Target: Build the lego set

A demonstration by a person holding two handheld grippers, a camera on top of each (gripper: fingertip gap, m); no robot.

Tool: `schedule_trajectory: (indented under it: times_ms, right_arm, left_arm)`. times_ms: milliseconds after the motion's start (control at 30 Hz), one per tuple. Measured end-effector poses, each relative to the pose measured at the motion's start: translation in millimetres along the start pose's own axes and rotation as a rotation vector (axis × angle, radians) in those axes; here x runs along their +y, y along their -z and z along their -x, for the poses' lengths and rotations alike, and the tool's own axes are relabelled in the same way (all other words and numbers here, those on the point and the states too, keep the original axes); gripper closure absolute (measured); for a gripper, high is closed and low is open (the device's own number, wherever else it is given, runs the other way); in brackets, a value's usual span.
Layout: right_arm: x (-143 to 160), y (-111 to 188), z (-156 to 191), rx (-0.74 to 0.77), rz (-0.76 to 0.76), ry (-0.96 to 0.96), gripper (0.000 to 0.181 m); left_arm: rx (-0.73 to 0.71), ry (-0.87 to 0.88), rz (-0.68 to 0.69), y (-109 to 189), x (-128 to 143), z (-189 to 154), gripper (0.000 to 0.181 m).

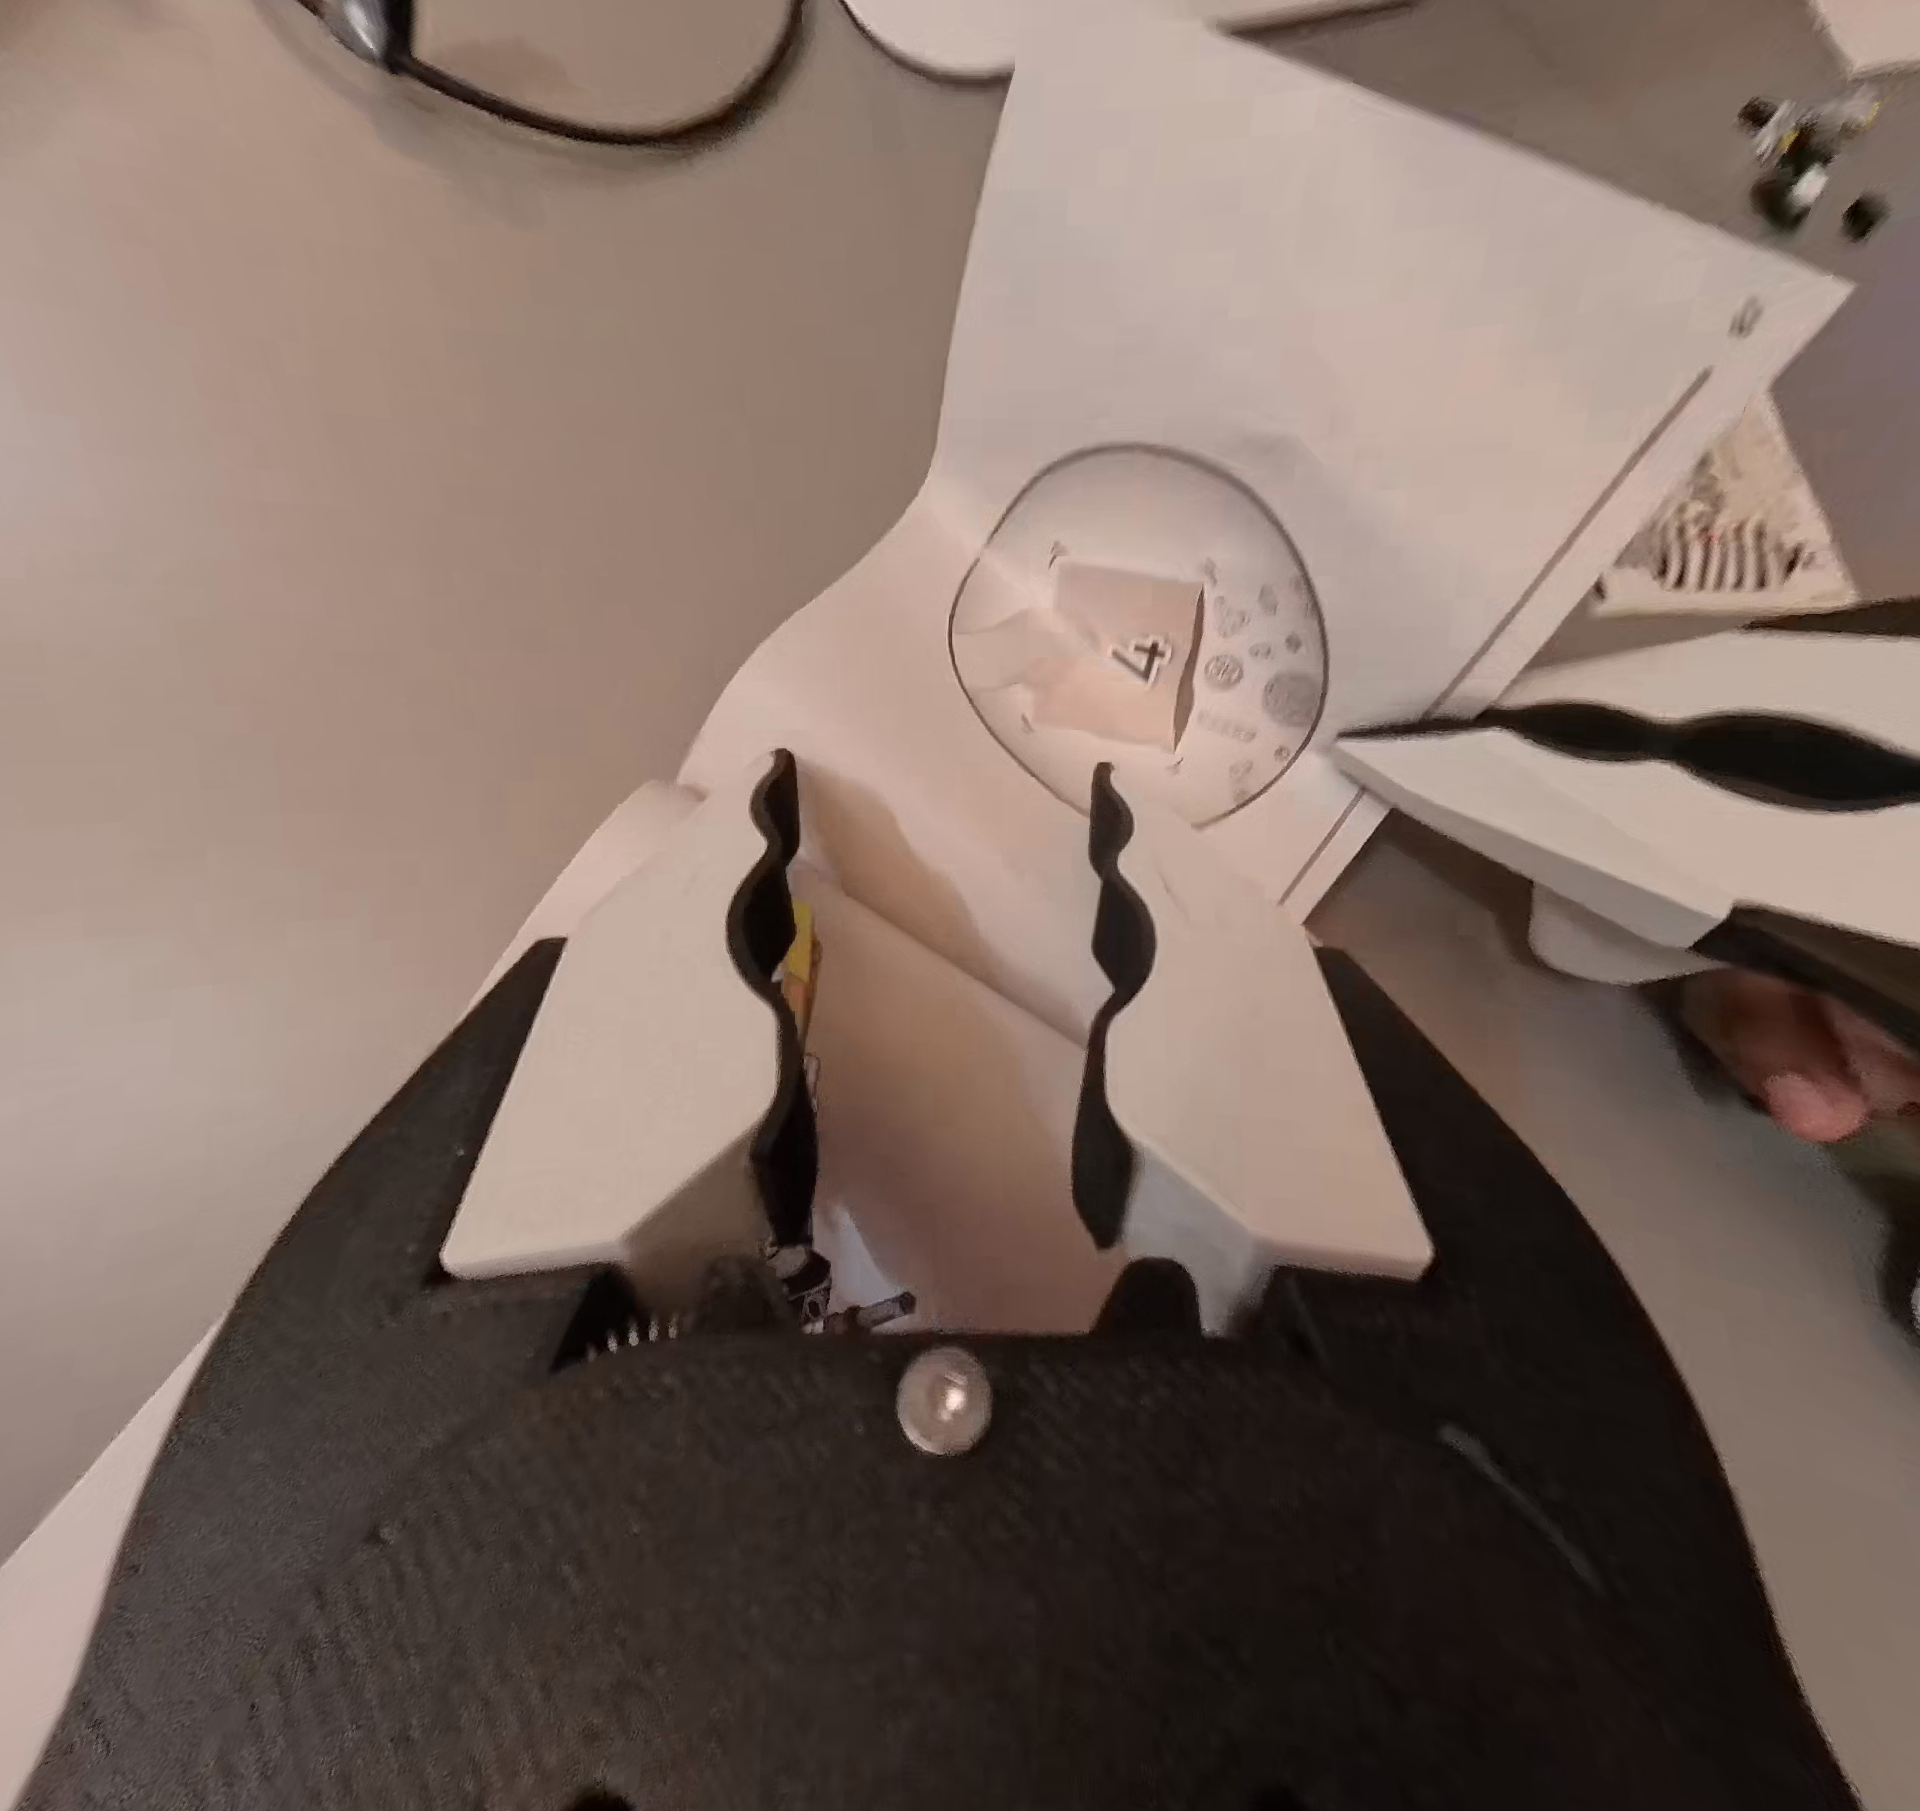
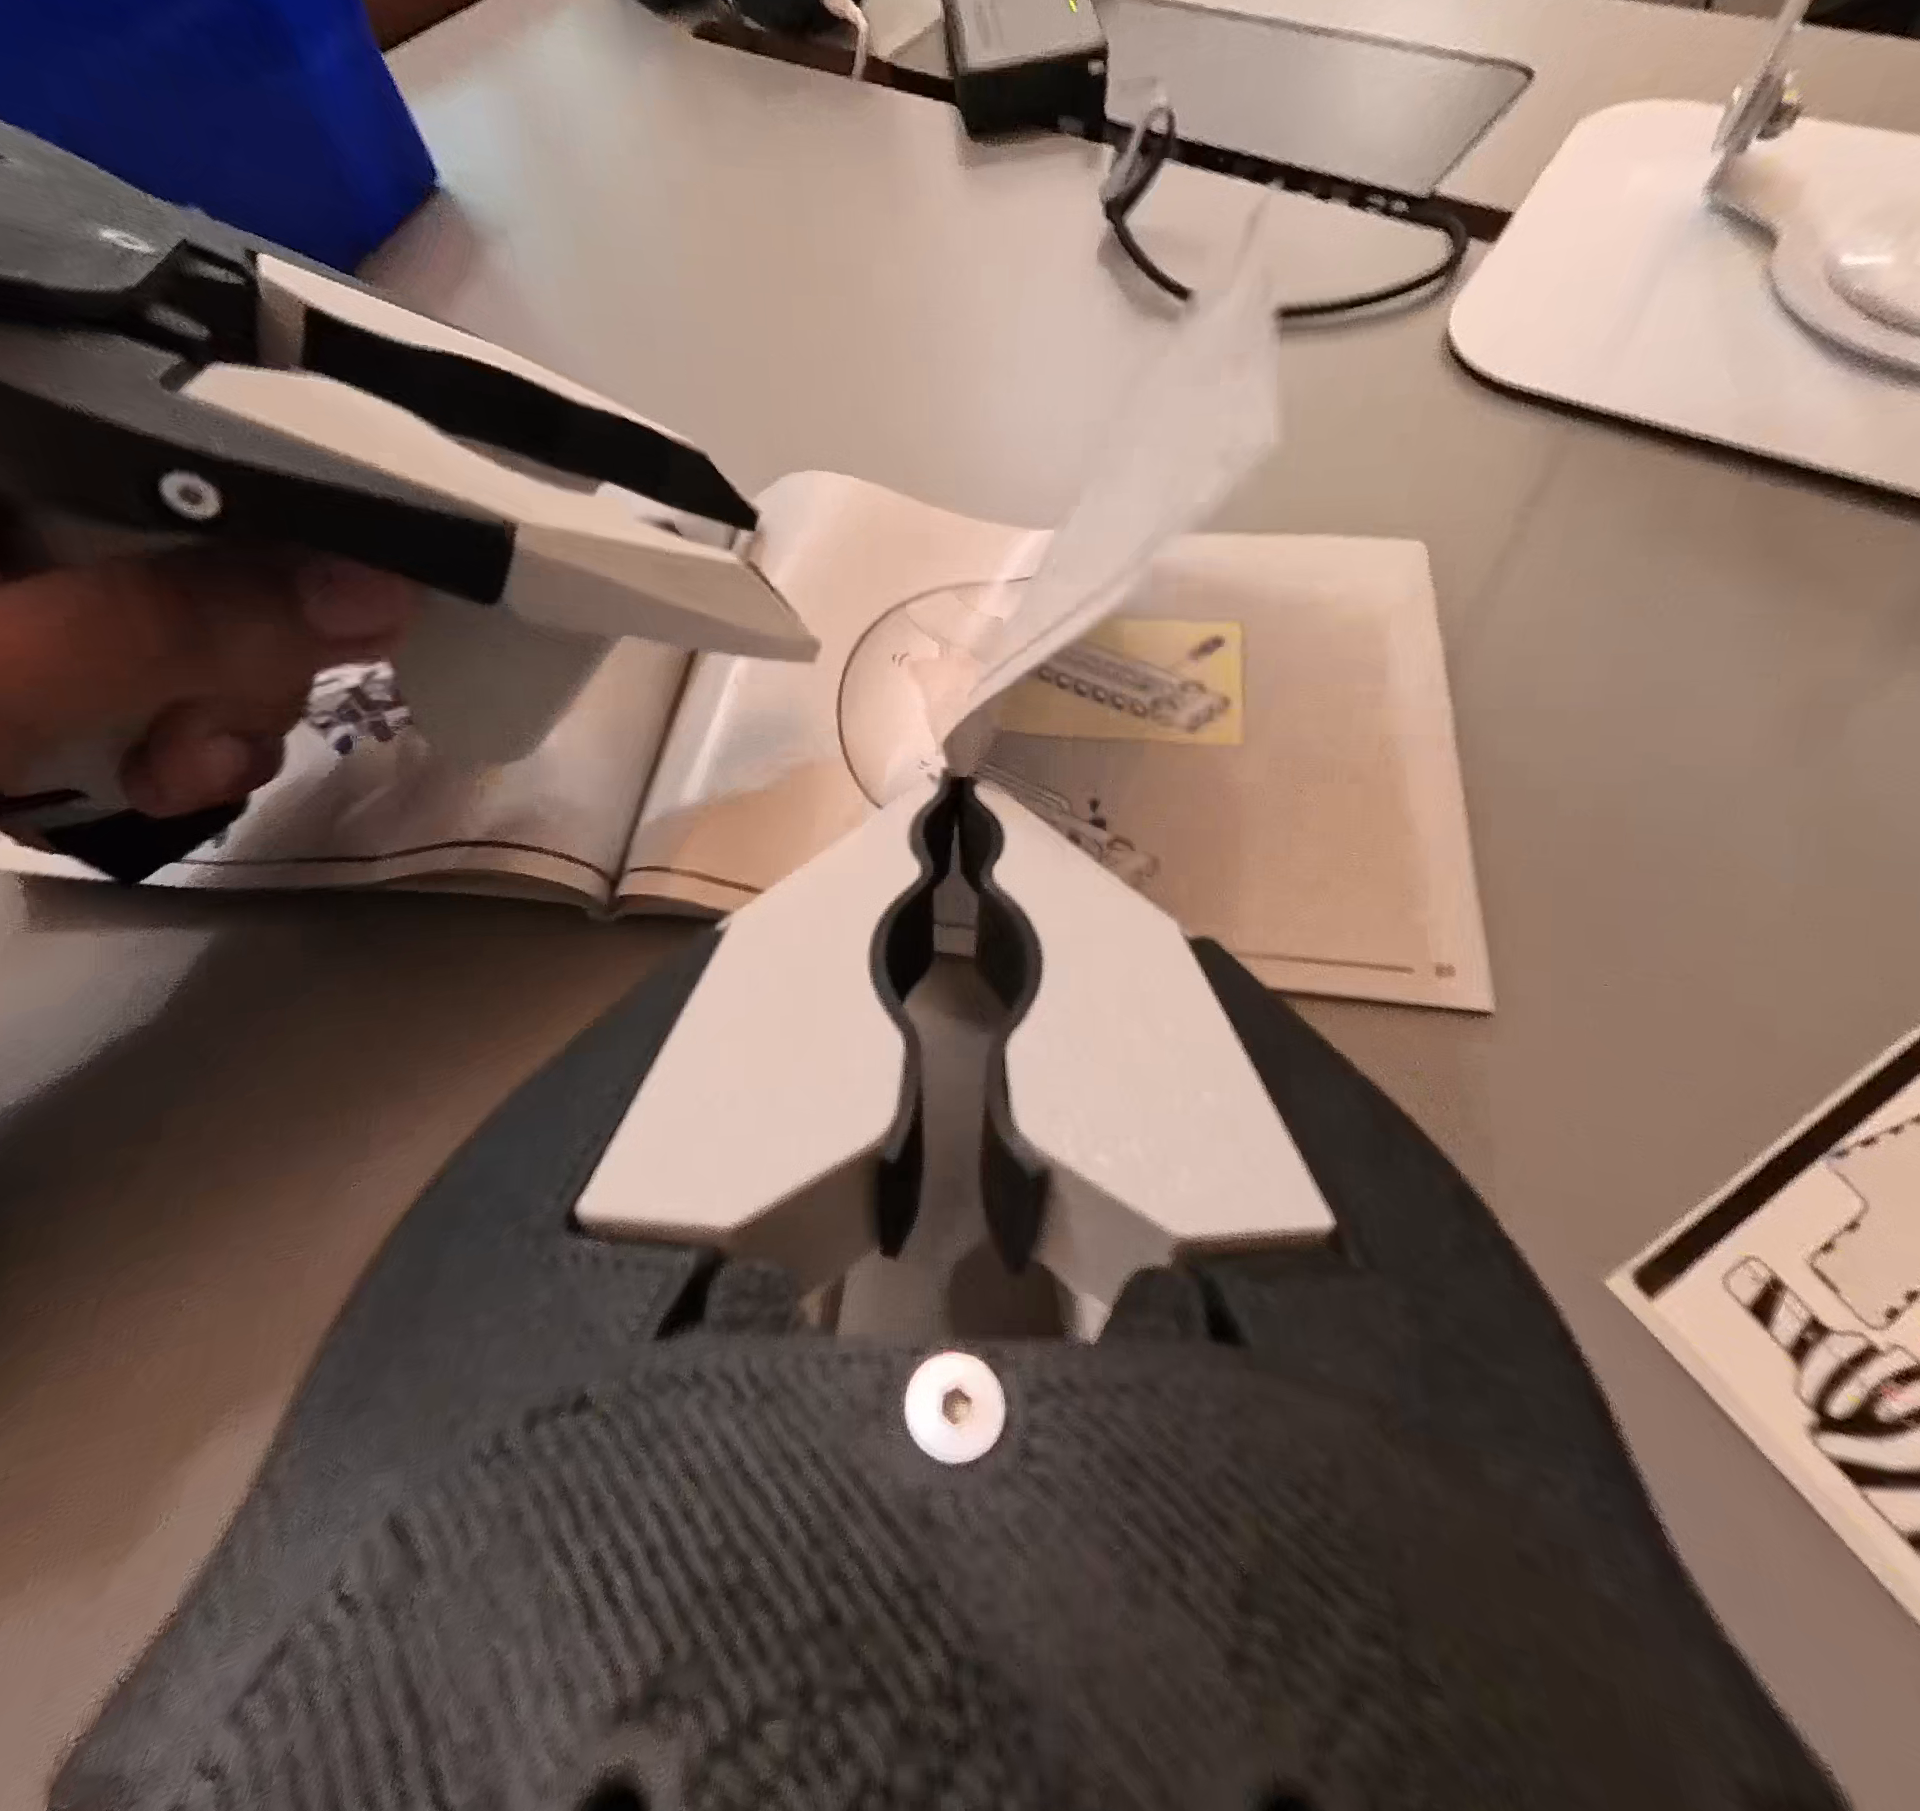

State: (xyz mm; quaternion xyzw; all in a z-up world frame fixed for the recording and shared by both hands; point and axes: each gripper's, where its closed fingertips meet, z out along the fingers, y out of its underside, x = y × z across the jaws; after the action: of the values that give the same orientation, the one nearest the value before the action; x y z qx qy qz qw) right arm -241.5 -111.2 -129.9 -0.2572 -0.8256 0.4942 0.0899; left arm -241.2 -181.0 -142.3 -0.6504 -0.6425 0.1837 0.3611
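An open instruction booklet (image 2: 1320, 826) lies on the grey table. My right gripper (image 2: 951, 793) is shut on the edge of one booklet page (image 2: 1143, 514) and holds it lifted and curled upward. In the left wrist view that page (image 1: 1247, 307) stands up ahead of me, with the right gripper (image 1: 1371, 727) pinching its right edge. My left gripper (image 1: 940, 774) is open, its jaws apart around the lower left part of the page. It also shows in the right wrist view (image 2: 758, 556), at the page's left edge. A small cluster of Lego pieces (image 1: 1808, 151) lies far right.
A second printed sheet (image 2: 1818, 1294) lies at the right. A white monitor stand base (image 2: 1662, 307), a black cable (image 1: 520, 88), a grey box (image 2: 1018, 26) and a blue box (image 2: 187, 57) sit at the back. A person's hand (image 1: 1808, 1086) holds the right gripper.
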Motion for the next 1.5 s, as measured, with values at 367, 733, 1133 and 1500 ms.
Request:
schedule_trajectory:
  times_ms: [367,733,1133,1500]
  right_arm:
    - [-21,8,72,-0.001,-0.174,0.457,0.181]
    - [-14,7,46,0.21,-0.13,0.648,0.181]
    - [-16,12,36,0.247,-0.144,0.634,0.181]
    - [-22,16,47,0.065,-0.226,0.409,0.164]
  left_arm:
    - [0.19,0.252,-0.509,76,-68,22,0.124]
    - [0.459,0.305,-0.486,75,-69,-10,0.109]
    - [0.6,0.33,-0.397,68,-60,-29,0.14]
    - [0.574,0.329,-0.476,88,-64,-8,0.181]
